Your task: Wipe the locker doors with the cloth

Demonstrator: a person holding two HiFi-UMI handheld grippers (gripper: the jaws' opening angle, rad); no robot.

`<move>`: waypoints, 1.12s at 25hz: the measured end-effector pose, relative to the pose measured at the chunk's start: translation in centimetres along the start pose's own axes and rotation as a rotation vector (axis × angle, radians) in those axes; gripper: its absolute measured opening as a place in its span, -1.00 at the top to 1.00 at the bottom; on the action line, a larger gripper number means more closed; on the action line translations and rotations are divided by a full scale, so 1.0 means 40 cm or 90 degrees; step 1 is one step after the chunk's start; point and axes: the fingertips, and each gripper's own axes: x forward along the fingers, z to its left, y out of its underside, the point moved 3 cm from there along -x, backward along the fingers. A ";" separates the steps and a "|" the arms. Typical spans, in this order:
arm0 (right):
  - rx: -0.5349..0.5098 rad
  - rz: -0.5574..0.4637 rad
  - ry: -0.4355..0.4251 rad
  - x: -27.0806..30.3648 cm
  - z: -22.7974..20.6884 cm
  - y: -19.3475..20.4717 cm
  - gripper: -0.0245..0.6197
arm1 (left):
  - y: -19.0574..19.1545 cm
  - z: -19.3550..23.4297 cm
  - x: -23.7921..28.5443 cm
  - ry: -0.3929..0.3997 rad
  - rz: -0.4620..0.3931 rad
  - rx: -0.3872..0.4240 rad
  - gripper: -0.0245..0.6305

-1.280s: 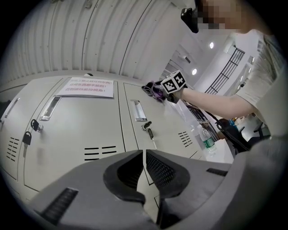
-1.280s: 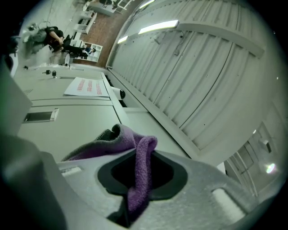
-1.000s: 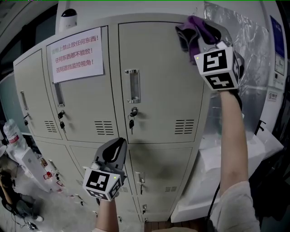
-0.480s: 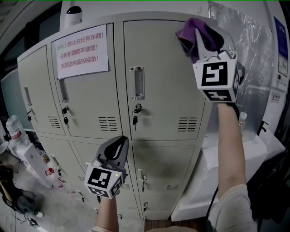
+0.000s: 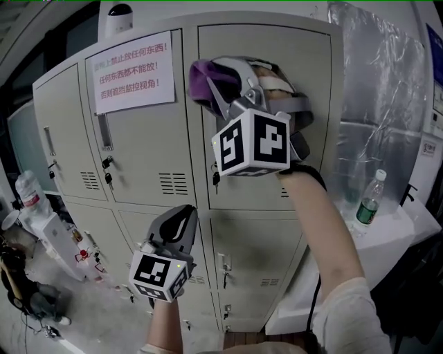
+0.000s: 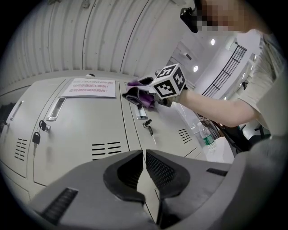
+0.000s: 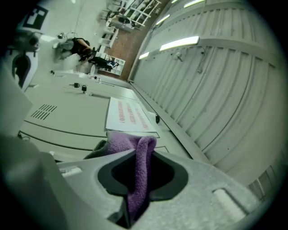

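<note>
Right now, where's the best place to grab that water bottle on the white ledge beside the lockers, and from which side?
Probably take the water bottle round its clear body above the green label, jaws level, coming from the open front of the ledge. It stands upright and round, with plastic sheeting right behind it.

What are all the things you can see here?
lockers: one block, many doors, beige, filling the middle.
notice: one, white with red writing, on an upper door.
keys: at least two, dark, hanging in upper locks.
cloth: one, purple, against the upper right door.
bottle: one, clear, green label, white ledge at right.
camera: one, white, on top of lockers.
right gripper: grey, shut on cloth.
left gripper: grey, shut, empty, held low.
</note>
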 end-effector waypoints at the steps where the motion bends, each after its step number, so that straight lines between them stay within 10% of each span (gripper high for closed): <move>1: -0.021 0.004 -0.004 0.007 0.014 -0.006 0.76 | 0.000 0.007 -0.006 -0.005 0.000 0.000 0.87; 28: 0.022 0.179 0.107 -0.259 -0.143 0.392 0.78 | 0.002 -0.044 -0.009 0.020 -0.002 -0.006 0.87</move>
